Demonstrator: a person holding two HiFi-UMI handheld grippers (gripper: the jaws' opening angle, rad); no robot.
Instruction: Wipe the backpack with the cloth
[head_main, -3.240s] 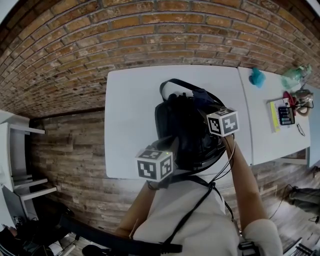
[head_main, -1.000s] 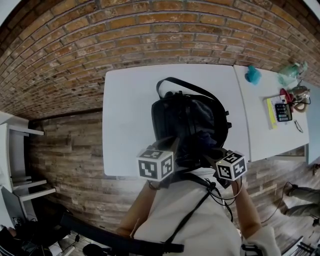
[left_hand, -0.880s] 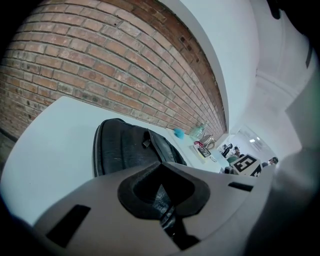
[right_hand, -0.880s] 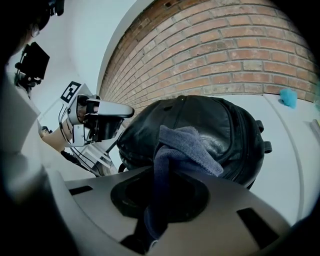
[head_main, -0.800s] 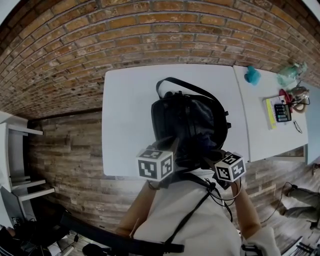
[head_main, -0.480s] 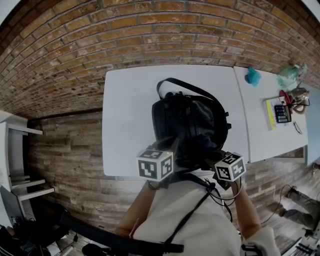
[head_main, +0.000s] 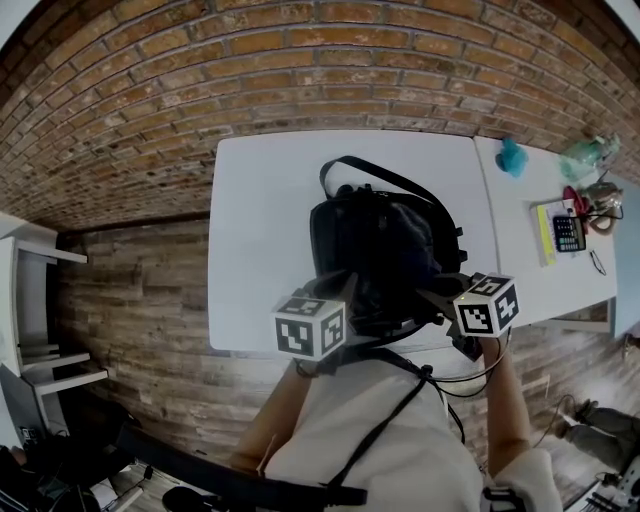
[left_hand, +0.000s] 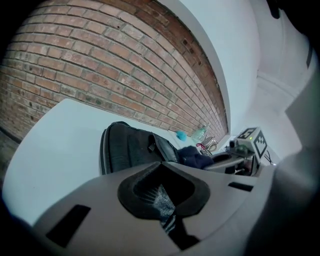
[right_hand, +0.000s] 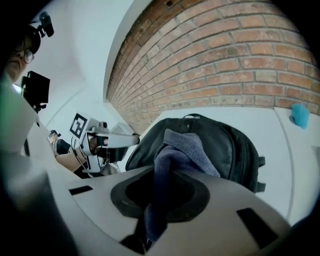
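A black backpack (head_main: 385, 250) lies on the white table (head_main: 260, 220); the right gripper view shows it too (right_hand: 237, 145). My left gripper (head_main: 342, 284) rests at the backpack's near left corner. Its jaws are shut on a fold of the bag's grey-black fabric (left_hand: 161, 199). My right gripper (head_main: 434, 296) is by the near right side of the backpack. It is shut on a dark blue cloth (right_hand: 180, 150) that sticks out past the jaws and droops over the bag. In the left gripper view the cloth (left_hand: 196, 158) hangs beside the right gripper (left_hand: 227, 160).
A second white table (head_main: 530, 270) adjoins on the right, with a turquoise object (head_main: 513, 156), a calculator (head_main: 568, 232) and other clutter. A brick wall runs behind. White shelving (head_main: 30, 300) stands at the left over a wooden floor.
My right gripper with the cloth came down the backpack's right side towards me, then shifted right and a little up. The left gripper stayed put.
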